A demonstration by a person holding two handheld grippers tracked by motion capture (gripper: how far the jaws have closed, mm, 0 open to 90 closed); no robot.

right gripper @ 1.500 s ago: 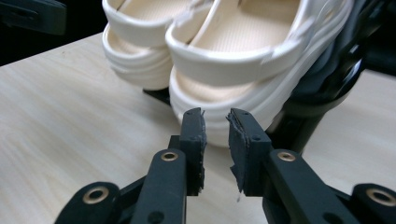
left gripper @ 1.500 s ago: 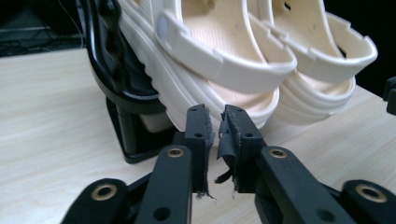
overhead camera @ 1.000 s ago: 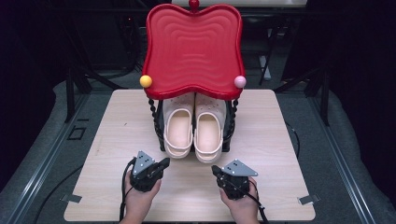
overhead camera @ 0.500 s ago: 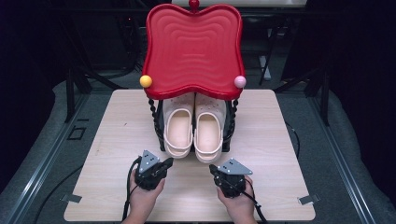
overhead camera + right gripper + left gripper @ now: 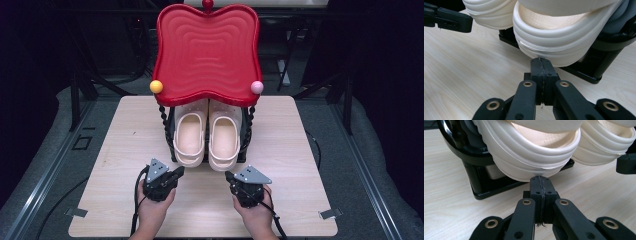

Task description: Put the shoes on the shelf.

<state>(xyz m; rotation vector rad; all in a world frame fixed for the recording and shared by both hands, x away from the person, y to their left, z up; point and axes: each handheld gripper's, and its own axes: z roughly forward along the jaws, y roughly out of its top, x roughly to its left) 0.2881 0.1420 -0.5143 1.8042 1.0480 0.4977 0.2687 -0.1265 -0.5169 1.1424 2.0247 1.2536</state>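
Lower left of centre in the high view, the left gripper [image 5: 176,172] rests on the wooden surface [image 5: 120,150], fingers pressed together, tips just before the heel of the left clog [image 5: 190,137]. At centre, both cream clogs sit side by side in a black rack [image 5: 170,145] under a red tray [image 5: 207,50]. Lower right of centre, the right gripper [image 5: 229,176] likewise has its fingers together, holding nothing, just short of the right clog [image 5: 223,140].

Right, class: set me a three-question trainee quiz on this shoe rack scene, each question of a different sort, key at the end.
1. True or false: the left tool has its jaws wide open.
2. Which colour is the tray above the pair of clogs? A red, B blue, C green.
3. Fill in: the right tool points at the heel of the ____ clog.

Key
1. False: the jaws are shut, empty.
2. A.
3. right.
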